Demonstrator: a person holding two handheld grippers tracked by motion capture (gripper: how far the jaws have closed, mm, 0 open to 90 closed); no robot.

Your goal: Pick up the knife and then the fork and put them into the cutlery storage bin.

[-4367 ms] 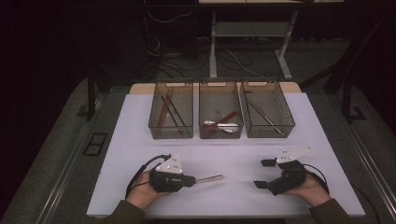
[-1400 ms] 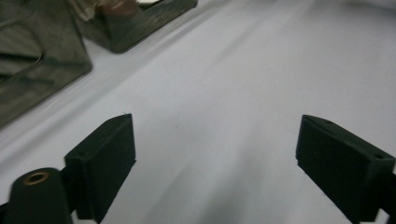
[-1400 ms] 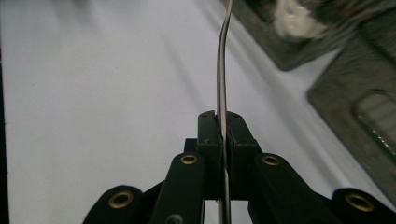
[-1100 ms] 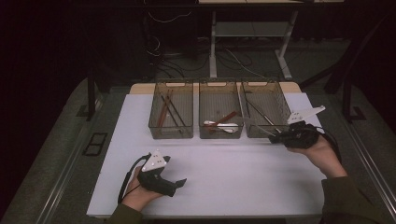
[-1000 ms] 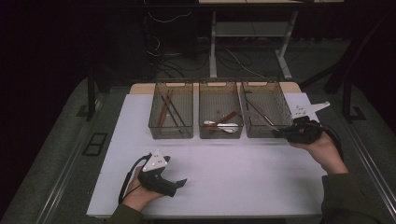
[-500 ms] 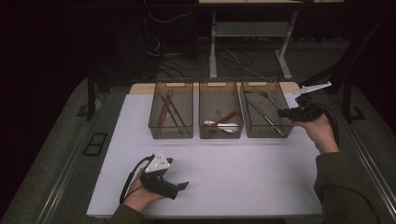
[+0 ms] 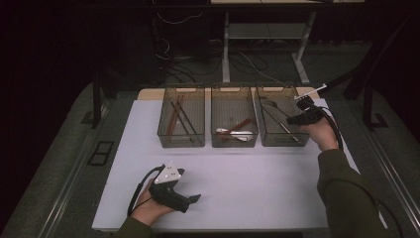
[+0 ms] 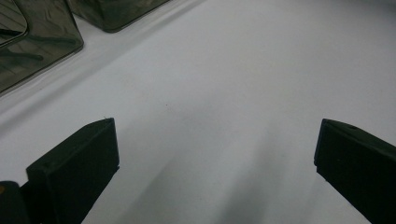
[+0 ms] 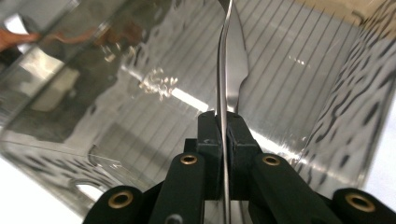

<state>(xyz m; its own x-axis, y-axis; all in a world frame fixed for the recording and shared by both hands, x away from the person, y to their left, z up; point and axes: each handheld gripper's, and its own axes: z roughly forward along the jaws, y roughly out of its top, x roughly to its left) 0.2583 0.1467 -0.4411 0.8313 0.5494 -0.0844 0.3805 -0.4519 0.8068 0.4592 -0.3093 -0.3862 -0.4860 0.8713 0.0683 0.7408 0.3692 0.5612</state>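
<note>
Knife point(image 9: 229, 70) sits clamped in your right hand-held gripper point(image 9: 224, 122) over the rightmost bin point(image 7: 282, 138); your left hand-held gripper point(image 8: 217, 154) rests open on the bench point(image 7: 257, 173), well short of that bin.

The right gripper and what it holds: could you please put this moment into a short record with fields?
Right gripper: jaws shut on a thin metal utensil
Metal utensil: held edge-on, its tip pointing into the right bin; knife or spoon cannot be told
Right bin: clear smoky plastic, holds other metal cutlery
Middle bin: holds a white spoon and reddish-brown pieces
Left bin: holds long reddish-brown sticks
Left gripper: jaws wide open over the bare white table, nothing between them
</note>
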